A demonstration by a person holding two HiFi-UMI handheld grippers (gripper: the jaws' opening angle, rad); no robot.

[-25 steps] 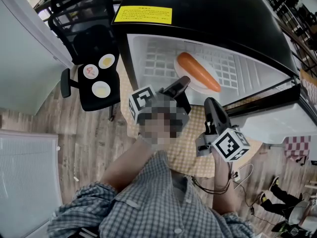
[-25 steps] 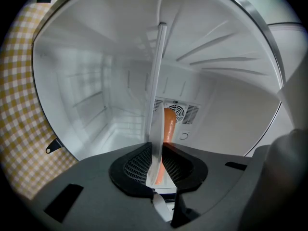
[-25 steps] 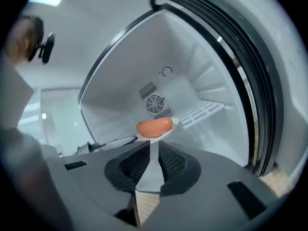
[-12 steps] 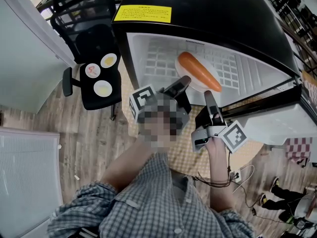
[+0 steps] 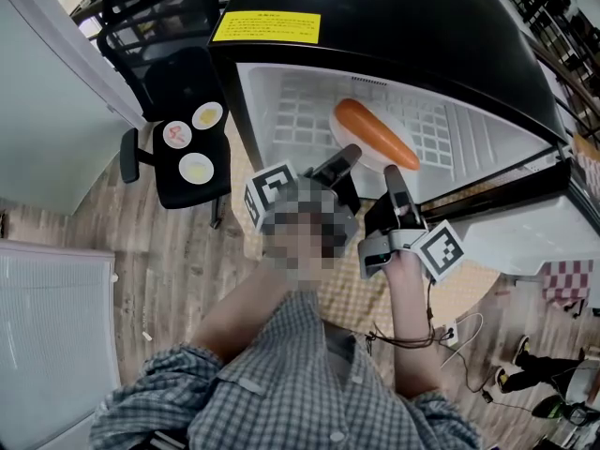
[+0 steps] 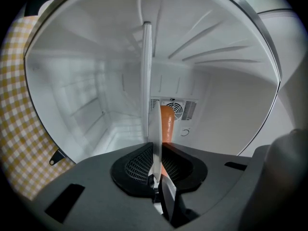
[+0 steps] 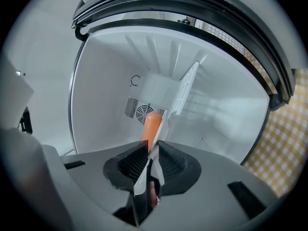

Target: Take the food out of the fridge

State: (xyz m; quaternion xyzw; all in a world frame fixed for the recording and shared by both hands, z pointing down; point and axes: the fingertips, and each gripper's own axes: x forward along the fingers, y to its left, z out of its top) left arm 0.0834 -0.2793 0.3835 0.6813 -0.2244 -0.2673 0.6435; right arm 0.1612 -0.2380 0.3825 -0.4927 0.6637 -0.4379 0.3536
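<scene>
Sausage [image 5: 375, 136] lies on a plate [image 5: 343, 135] on the shelf inside the open fridge [image 5: 281, 111], not out yet. Left gripper [image 5: 349, 154] is at the plate's near rim, jaws narrow and closing on it, thin white edge between the pads. Right gripper [image 5: 394, 174] also has the rim pinched, jaws narrow, sausage just behind.

Risks: both grips are thin edge bites on a smooth plate, so either 1 could slip as it comes out. If the 2 grippers pull unevenly or tilt, the plate tips and the round sausage likely rolls off onto the shelf or floor. The rim could also catch the fridge's door frame on the way out.

Versus 1 second ago: right gripper has moved up to the plate and rolled, its marker cube now turned. Left gripper, plate and sausage sit the same.
</scene>
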